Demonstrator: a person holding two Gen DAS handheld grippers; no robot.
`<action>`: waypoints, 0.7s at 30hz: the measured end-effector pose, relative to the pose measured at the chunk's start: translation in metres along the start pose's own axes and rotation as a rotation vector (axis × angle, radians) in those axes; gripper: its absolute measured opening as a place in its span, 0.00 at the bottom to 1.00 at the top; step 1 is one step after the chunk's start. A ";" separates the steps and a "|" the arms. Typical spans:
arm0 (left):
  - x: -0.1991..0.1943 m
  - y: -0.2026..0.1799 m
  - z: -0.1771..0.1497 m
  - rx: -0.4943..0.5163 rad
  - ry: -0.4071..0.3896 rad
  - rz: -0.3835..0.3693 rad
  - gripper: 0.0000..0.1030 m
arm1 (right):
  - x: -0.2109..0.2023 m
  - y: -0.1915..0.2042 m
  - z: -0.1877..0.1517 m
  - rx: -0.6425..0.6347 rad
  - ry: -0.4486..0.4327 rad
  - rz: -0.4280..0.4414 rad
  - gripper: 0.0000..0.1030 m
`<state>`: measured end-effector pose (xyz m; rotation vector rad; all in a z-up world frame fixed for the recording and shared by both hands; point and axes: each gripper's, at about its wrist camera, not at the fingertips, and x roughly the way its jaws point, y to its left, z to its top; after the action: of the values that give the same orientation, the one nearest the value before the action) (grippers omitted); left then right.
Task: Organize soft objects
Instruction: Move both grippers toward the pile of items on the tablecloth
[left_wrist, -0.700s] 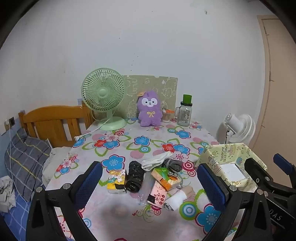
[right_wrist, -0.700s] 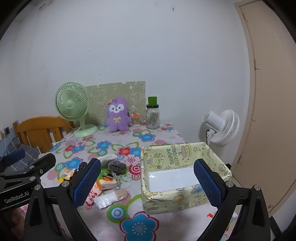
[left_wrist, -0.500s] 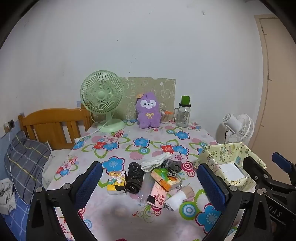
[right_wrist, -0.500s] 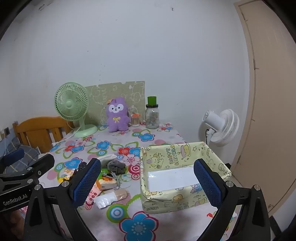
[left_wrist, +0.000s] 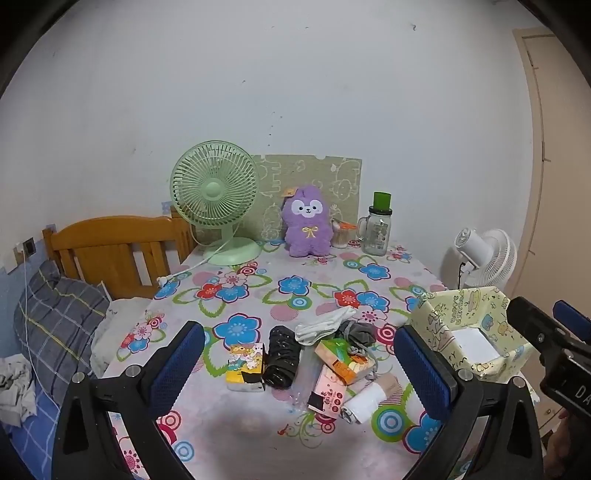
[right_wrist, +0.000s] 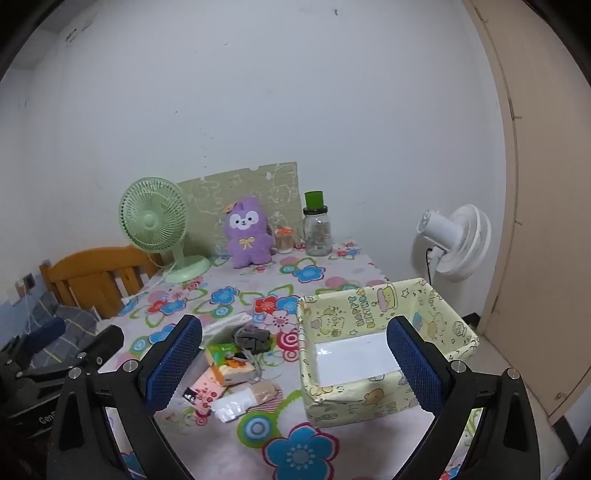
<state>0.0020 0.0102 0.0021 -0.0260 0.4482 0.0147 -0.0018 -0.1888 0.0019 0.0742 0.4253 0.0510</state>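
Blue mesh pads line my fingers, and both pairs stand wide with nothing between them: the left gripper (left_wrist: 299, 365) at the bottom of the left wrist view, the right gripper (right_wrist: 295, 363) at the bottom of the right wrist view.

I count one heap of soft things (left_wrist: 325, 354) low in the centre of the left view: one white sock (left_wrist: 323, 325), one grey sock (left_wrist: 358, 332), one black roll (left_wrist: 280, 356), one yellow tissue pack (left_wrist: 245, 367), one green-and-orange tissue pack (left_wrist: 343, 356), one pink packet (left_wrist: 328, 393) and one white-and-tan roll (left_wrist: 369, 397). One clear plastic piece lies among them; I cannot tell what it is. One yellow cartoon-print box (right_wrist: 384, 347) sits open in the lower right of the right view, just beside the heap, with a white floor showing inside.

At the far edge stand one green fan (left_wrist: 216, 199), one purple plush (left_wrist: 306, 225), one small orange-lidded jar (left_wrist: 341, 236) and one glass jar with a green lid (left_wrist: 376, 229), before one patterned board (left_wrist: 332, 177).

The surface (left_wrist: 258, 435) wears a flowered cloth. The room has a plain white wall (left_wrist: 295, 92), a wooden headboard (left_wrist: 110, 251) and plaid pillow (left_wrist: 55, 314) at the left, one white fan (right_wrist: 454, 240) and a beige door (right_wrist: 546, 221) at the right.
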 end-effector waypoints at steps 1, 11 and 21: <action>0.000 0.000 0.000 0.001 0.000 0.000 1.00 | 0.001 0.000 0.001 0.002 0.005 0.005 0.98; 0.001 -0.001 0.002 0.005 -0.009 -0.002 1.00 | -0.003 0.005 0.005 -0.005 0.003 0.024 0.98; -0.001 -0.006 0.006 0.015 -0.023 -0.009 1.00 | -0.003 0.004 0.009 0.008 -0.002 0.038 0.98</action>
<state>0.0040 0.0048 0.0080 -0.0128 0.4252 0.0031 -0.0012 -0.1856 0.0122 0.0899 0.4217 0.0866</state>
